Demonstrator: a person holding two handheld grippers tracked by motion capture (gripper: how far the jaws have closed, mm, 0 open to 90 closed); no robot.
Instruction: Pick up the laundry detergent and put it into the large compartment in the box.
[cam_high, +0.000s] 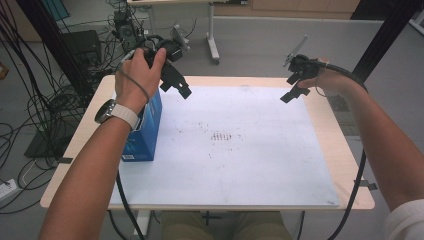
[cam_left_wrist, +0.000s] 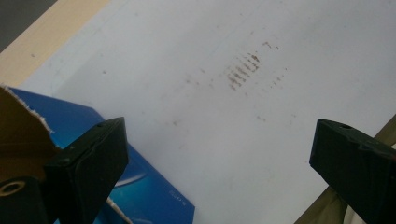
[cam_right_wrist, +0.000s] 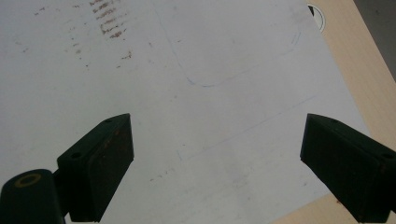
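From the high view, your left hand-held gripper (cam_high: 176, 85) hangs above the top of the blue box (cam_high: 145, 131), which stands on the white sheet (cam_high: 240, 150) at the left of the bench (cam_high: 335, 130); your right hand-held gripper (cam_high: 295, 87) hovers near the far right corner.

Left gripper view: jaws wide apart, holding nothing, the blue box (cam_left_wrist: 140, 186) (flap torn open) just below the left jaw.

Right gripper view: jaws wide, empty, over the stained sheet (cam_right_wrist: 210, 93).
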